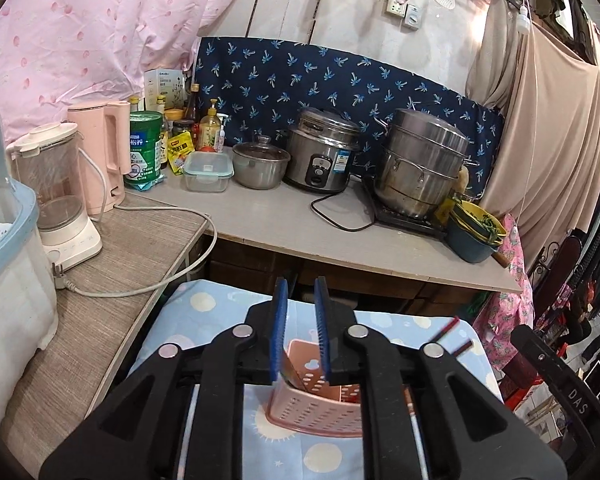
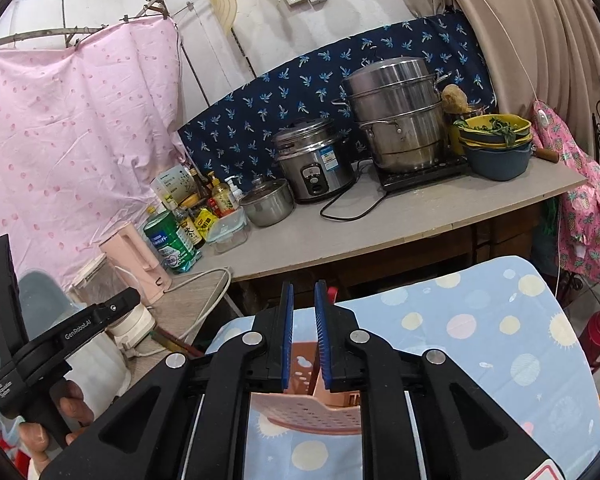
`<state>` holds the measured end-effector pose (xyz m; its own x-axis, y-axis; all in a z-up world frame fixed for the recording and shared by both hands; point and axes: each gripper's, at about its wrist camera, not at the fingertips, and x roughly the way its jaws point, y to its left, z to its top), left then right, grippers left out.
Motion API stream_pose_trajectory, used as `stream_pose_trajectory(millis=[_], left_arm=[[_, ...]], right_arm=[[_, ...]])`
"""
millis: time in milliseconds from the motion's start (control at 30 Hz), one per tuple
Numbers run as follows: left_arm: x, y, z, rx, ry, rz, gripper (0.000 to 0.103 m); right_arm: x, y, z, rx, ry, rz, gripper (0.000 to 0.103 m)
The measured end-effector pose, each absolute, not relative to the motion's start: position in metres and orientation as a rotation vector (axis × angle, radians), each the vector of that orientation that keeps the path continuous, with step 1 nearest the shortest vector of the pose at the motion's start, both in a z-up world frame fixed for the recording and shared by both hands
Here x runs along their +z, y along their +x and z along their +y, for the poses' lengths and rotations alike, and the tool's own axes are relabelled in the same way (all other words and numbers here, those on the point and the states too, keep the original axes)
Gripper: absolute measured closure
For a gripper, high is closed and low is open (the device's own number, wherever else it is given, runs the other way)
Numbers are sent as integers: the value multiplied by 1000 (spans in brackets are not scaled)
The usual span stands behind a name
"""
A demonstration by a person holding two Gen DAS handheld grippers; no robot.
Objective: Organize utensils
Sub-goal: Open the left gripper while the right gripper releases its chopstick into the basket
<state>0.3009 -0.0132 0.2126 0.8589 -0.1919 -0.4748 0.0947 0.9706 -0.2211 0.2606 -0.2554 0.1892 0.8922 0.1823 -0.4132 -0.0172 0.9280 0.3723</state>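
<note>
Both wrist views close above pink basket [image 1: 316, 404], facing counter [image 2: 380, 224], sharing both.

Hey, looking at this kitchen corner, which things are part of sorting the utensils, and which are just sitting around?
For the job: pink utensil holder, chopsticks beside it on the dotted cloth, left gripper, right gripper.

Just lying about: rice cooker, steamer pot, pink kettle, blender, stacked bowls.
</note>
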Motion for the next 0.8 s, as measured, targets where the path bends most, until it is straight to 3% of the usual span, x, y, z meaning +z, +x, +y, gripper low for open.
stream_pose_trajectory(millis=[133,433,800], left_arm=[[211,280,-12,-149,-168,511,72],[170,226,-5,-144,-103,583,71],[110,164,4,-160,-102,701,71]], right_arm=[[190,242,-247,117,339,463,87],[157,178,-228,119,261,540,81],[96,105,-208,105,196,666,81]])
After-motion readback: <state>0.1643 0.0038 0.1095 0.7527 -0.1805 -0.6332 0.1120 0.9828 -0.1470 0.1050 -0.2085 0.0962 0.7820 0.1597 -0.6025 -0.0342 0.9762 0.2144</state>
